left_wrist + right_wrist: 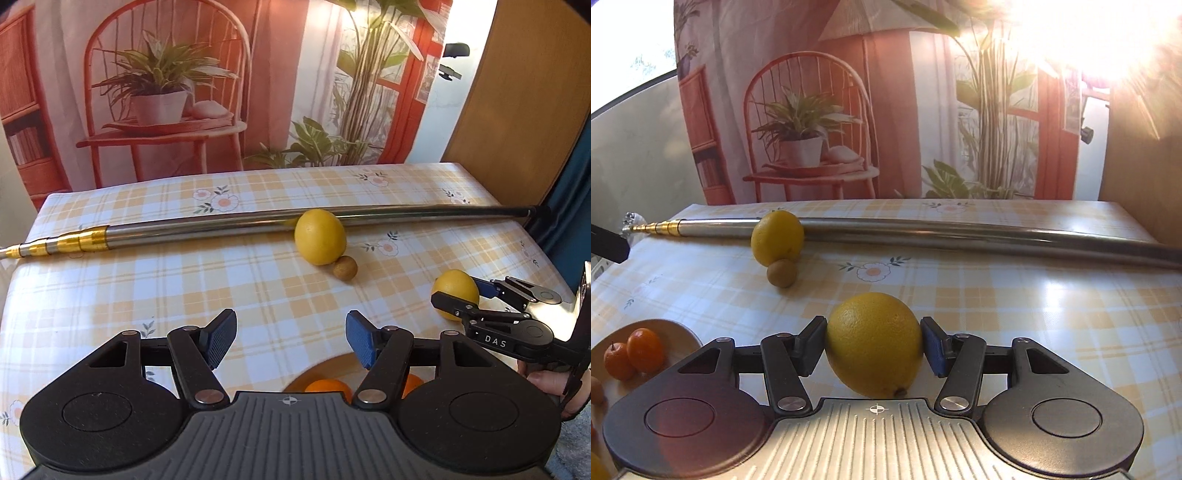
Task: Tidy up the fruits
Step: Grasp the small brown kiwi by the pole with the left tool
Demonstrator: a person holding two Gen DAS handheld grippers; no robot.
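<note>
Grasp step: round yellow lemon (pixel 874 345) clamped between right gripper (pixel 874 345) pads; left gripper (pixel 291 338) spread, empty. Next: carried leftward to beige plate (pixel 685 334).

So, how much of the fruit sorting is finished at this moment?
Done: two small orange fruits already lie on the plate. In hand: the right tongs are closed on a lemon; the left tongs are open and hold nothing. Left: a second lemon and a small brown fruit sit against the metal pole on the table.
</note>
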